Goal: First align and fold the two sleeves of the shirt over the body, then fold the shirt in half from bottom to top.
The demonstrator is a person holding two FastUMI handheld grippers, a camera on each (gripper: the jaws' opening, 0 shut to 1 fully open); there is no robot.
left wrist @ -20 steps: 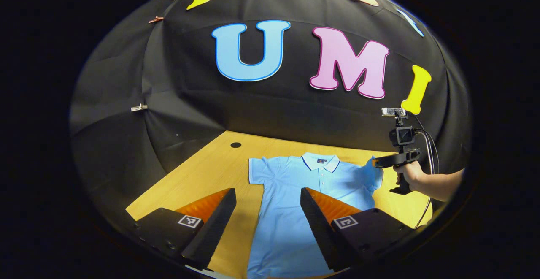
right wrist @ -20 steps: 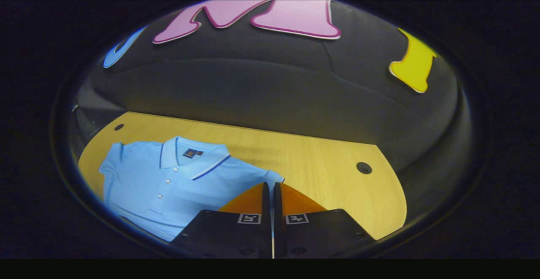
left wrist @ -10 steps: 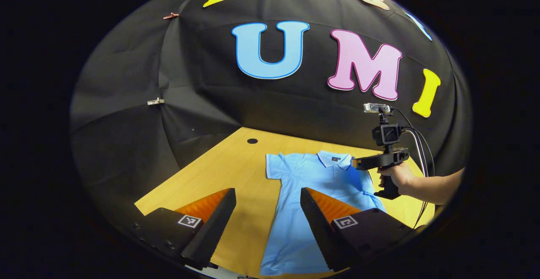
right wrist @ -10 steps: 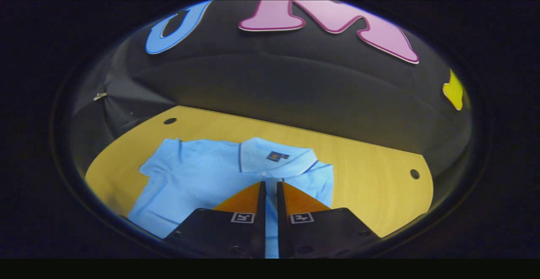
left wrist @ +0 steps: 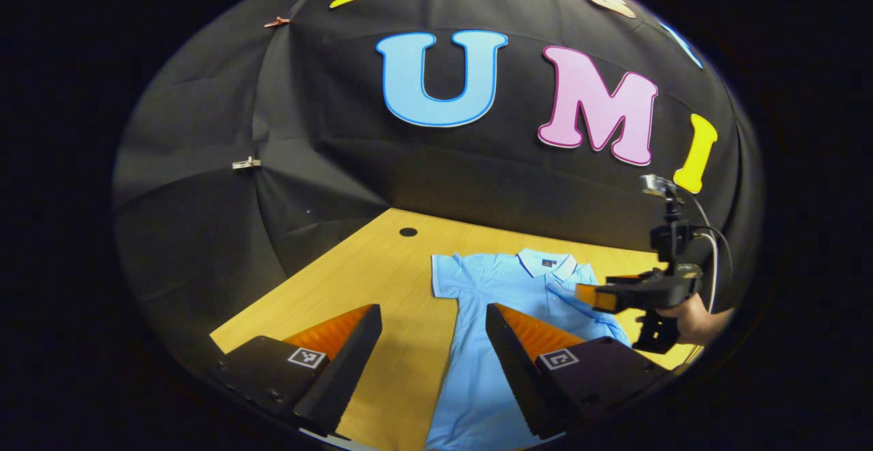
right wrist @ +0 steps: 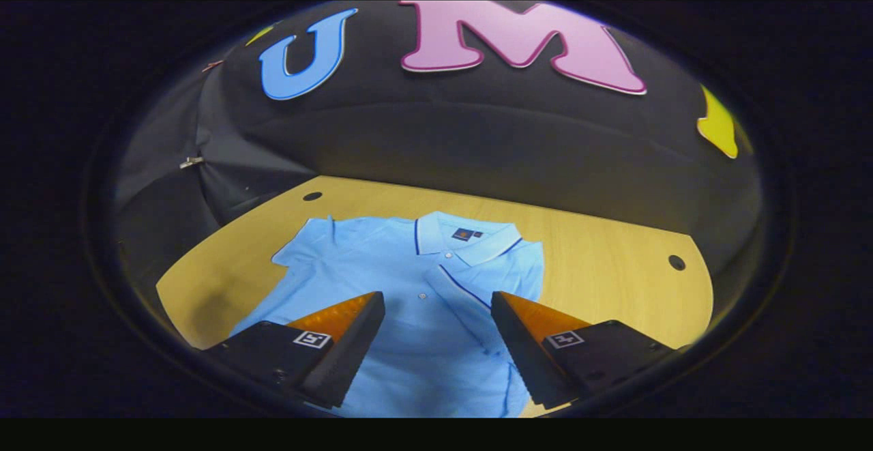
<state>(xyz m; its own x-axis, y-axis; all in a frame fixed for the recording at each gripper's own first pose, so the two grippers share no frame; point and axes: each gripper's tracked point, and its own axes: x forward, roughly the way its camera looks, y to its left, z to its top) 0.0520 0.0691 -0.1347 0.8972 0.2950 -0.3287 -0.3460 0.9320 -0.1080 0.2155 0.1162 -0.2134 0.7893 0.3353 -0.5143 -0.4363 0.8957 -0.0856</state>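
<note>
A light blue polo shirt [left wrist: 508, 287] lies flat, collar toward the wall, on the wooden table [left wrist: 354, 273]. In the right gripper view the shirt [right wrist: 382, 260] has its right sleeve [right wrist: 470, 294] folded over the chest. Its left sleeve [right wrist: 300, 250] is still spread out. My right gripper [right wrist: 437, 299] hovers open above the shirt's body with nothing between its fingers. In the left gripper view that right gripper [left wrist: 588, 295] hangs over the shirt's right shoulder, held by a hand [left wrist: 692, 321]. My left gripper [left wrist: 431, 314] stands open over the shirt's left edge, holding nothing.
The table [right wrist: 600, 246] ends at the black cloth wall behind the shirt. It has small round holes [right wrist: 312, 196] [right wrist: 676, 262] near its back corners. A metal clip [left wrist: 244, 163] pins the cloth at the left. Bare wood lies on both sides of the shirt.
My right gripper carried the right sleeve across onto the shirt's body, then opened and let it go, drawing back. My left gripper stayed open and shifted only slightly.
</note>
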